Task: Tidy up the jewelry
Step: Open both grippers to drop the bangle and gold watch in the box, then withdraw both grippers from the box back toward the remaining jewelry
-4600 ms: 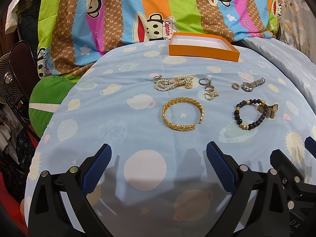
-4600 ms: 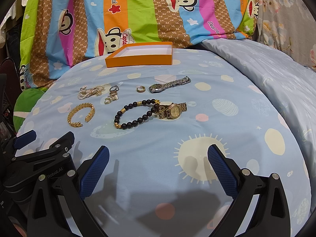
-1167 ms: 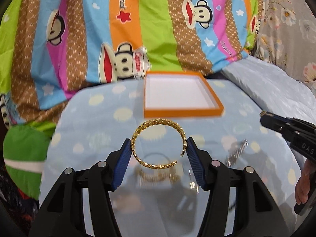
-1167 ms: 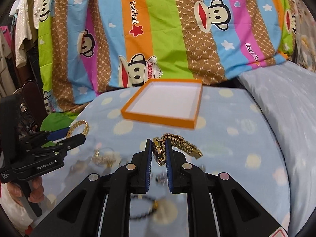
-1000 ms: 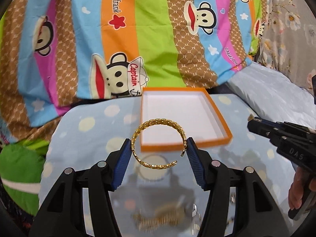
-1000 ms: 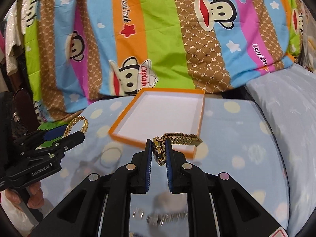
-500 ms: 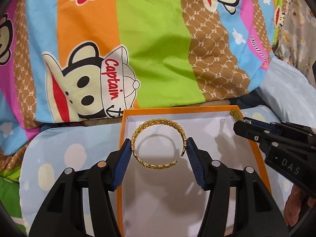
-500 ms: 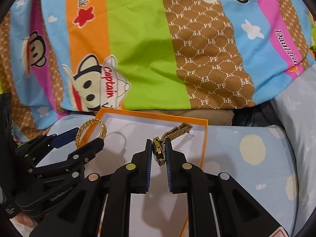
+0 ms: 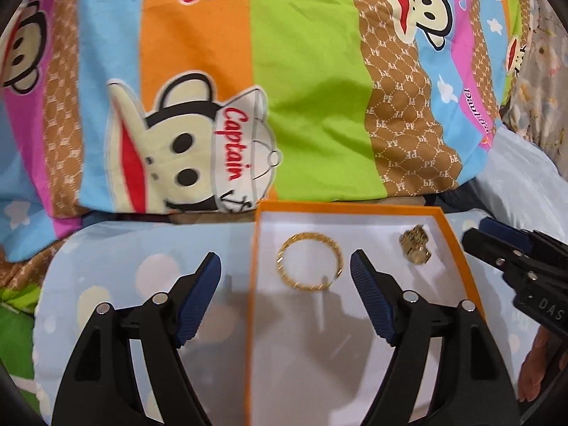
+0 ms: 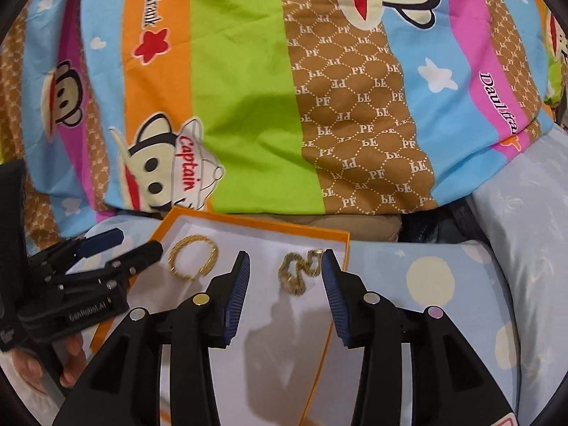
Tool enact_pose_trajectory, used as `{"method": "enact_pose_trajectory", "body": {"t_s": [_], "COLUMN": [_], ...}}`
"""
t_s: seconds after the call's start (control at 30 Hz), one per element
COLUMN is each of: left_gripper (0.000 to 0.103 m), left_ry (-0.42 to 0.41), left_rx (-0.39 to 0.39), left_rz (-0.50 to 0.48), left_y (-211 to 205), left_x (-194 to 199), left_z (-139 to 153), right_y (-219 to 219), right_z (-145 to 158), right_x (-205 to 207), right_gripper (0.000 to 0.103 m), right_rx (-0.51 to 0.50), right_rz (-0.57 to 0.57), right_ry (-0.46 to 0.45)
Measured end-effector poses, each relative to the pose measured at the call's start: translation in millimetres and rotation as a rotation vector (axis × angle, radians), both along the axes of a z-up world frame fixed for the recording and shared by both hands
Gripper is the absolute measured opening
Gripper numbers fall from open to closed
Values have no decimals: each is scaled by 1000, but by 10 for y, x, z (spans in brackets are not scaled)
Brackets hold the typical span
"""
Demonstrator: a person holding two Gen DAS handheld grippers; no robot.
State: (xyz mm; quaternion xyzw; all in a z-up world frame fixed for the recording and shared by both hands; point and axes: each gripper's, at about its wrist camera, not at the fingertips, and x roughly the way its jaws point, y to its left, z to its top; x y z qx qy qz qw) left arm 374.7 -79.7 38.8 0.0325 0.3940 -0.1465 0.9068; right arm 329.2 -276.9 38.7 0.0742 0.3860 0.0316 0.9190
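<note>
Inside orange box (image 9: 458, 245), gold bangle (image 9: 310, 266), open-ended

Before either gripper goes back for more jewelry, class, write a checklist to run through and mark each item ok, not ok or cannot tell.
1. Bangle lies in the box: ok.
2. Watch lies in the box: ok.
3. Left gripper clear of the bangle, jaws opening: ok.
4. Right gripper clear of the watch, jaws opening, watch lying between them: cannot tell on its right side.
5. Bangle and watch apart: ok.
6. Remaining jewelry located: cannot tell, out of view.
</note>
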Motion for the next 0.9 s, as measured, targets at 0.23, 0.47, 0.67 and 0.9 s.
{"method": "enact_pose_trajectory", "body": {"t_s": [0.23, 0.47, 0.67, 0.9], "left_gripper": [73, 72, 72, 72], "left_ry": [18, 49, 46, 32], "left_rx": [93, 113, 126, 132], "left_rz": [65, 82, 57, 52], "left_y": [327, 400, 383, 418], "left_x": [-419, -691, -924, -1160], "left_z": [-245, -409, -406, -413], "right_y": [319, 427, 360, 378], "right_z": [-210, -418, -450, -447], "right_x": [-461, -668, -849, -1055], "right_gripper": [34, 26, 25, 25], "right_rx": [-48, -88, -52, -23], "right_rz": [63, 50, 36, 43], "right_ry": [47, 98, 108, 115]}}
